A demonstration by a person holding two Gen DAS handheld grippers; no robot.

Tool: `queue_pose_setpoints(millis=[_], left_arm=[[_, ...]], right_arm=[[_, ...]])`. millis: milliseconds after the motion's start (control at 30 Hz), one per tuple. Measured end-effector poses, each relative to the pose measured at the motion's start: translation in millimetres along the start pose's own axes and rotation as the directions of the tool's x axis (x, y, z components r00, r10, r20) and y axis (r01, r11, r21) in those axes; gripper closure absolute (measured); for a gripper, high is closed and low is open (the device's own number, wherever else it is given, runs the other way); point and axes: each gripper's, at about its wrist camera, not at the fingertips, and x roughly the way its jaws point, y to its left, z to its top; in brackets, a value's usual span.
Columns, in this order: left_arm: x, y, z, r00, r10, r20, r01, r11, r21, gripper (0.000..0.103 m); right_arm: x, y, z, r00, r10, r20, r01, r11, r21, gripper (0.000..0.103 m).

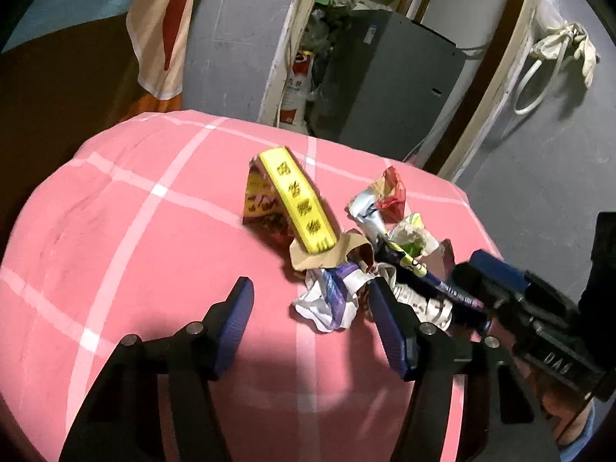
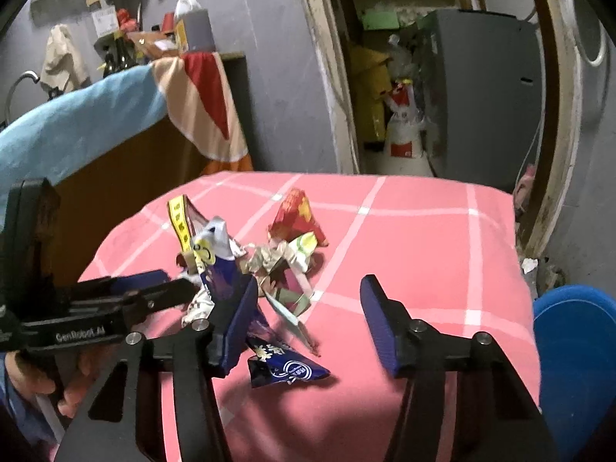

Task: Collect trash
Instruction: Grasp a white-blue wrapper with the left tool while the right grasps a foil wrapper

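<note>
**Trash heaped on the pink checked cloth**

Trash lies in a loose pile on the pink cloth: a yellow box, crumpled wrappers, a dark blue packet (nearest the right gripper). The left gripper gapes wide, holding nothing, its right finger against a white wrapper. The right gripper is likewise spread and empty. A blue bin sits far right.

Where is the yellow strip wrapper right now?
The yellow strip wrapper lies at the left edge of the trash pile on the pink checked cloth, leaning on a red snack packet, ahead of the open left gripper.
</note>
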Motion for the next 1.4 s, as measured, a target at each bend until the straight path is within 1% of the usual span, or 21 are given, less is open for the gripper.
queue_pose_setpoints(millis=[67, 100, 167, 200, 267, 400, 467, 500, 533, 633, 667, 733, 867, 1000, 1167, 1267, 1400], left_arm=[[1, 0, 0, 1.000, -0.002, -0.008, 0.002, 1.000, -0.001, 0.057], [1, 0, -1, 1.000, -0.004, -0.010, 0.004, 1.000, -0.001, 0.058], [2, 0, -1, 1.000, -0.011, -0.012, 0.011, 1.000, -0.002, 0.066], [2, 0, -1, 1.000, -0.013, -0.016, 0.013, 1.000, -0.003, 0.068], [3, 0, -1, 1.000, -0.015, -0.022, 0.015, 1.000, -0.005, 0.074], [5, 0, 1, 0.999, -0.022, -0.026, 0.022, 1.000, -0.006, 0.081], [6, -1, 1, 0.999, -0.024, -0.028, 0.024, 1.000, -0.004, 0.084], [7, -1, 2, 0.999, -0.026, -0.029, 0.026, 1.000, -0.002, 0.086], [8, -1, 3, 0.999, -0.027, -0.031, 0.027, 1.000, 0.000, 0.086], [8, -1, 3, 0.999, -0.030, -0.029, 0.030, 1.000, -0.001, 0.090], [8, -2, 3, 0.999, -0.032, -0.029, 0.032, 0.999, -0.001, 0.091], [8, -1, 3, 0.999, -0.034, -0.026, 0.034, 0.999, -0.003, 0.094], [4, -3, 0, 0.999, -0.036, -0.012, 0.036, 0.999, 0.004, 0.096], [-7, -12, -8, 1.000, -0.025, 0.003, 0.025, 0.999, 0.031, 0.096], [-25, -18, -22, 0.999, -0.007, 0.046, 0.005, 1.000, 0.029, 0.096], [-35, -19, -28, 0.998, 0.003, 0.068, -0.004, 1.000, 0.023, 0.096], [-40, -20, -34, 0.998, 0.012, 0.061, -0.013, 1.000, 0.015, 0.096]], right_arm=[[3, 3, -1, 1.000, -0.003, -0.017, 0.003, 1.000, -0.012, 0.052], [4, 3, -1, 1.000, -0.005, -0.023, 0.004, 1.000, -0.017, 0.053], [6, 4, -1, 0.999, -0.008, -0.034, 0.008, 1.000, -0.022, 0.054], [7, 4, -2, 0.999, -0.008, -0.041, 0.007, 1.000, -0.023, 0.055], [8, 4, -2, 0.999, -0.007, -0.049, 0.005, 1.000, -0.024, 0.060], [8, 3, -4, 0.998, 0.001, -0.055, -0.002, 1.000, -0.019, 0.066], [8, 4, -4, 0.998, 0.007, -0.059, -0.008, 1.000, -0.017, 0.074], [8, 4, -4, 0.998, 0.011, -0.059, -0.012, 1.000, -0.016, 0.077], [9, 4, -5, 0.998, 0.011, -0.060, -0.012, 1.000, -0.016, 0.083], [9, 5, -5, 0.998, 0.014, -0.059, -0.015, 1.000, -0.015, 0.086], [8, 5, -5, 0.998, 0.016, -0.056, -0.017, 1.000, -0.014, 0.090], [7, 4, -6, 0.999, 0.018, -0.050, -0.018, 1.000, -0.008, 0.093], [1, 2, -8, 1.000, 0.017, -0.019, -0.017, 1.000, 0.006, 0.096], [-8, -2, -10, 0.999, 0.026, 0.026, -0.026, 0.999, 0.023, 0.096], [-23, -3, -13, 0.996, 0.006, 0.087, -0.007, 1.000, 0.019, 0.096], [-25, -3, -16, 0.996, 0.002, 0.085, -0.004, 1.000, 0.015, 0.097], [-23, -5, -21, 0.998, -0.001, 0.061, -0.001, 1.000, 0.030, 0.097]])
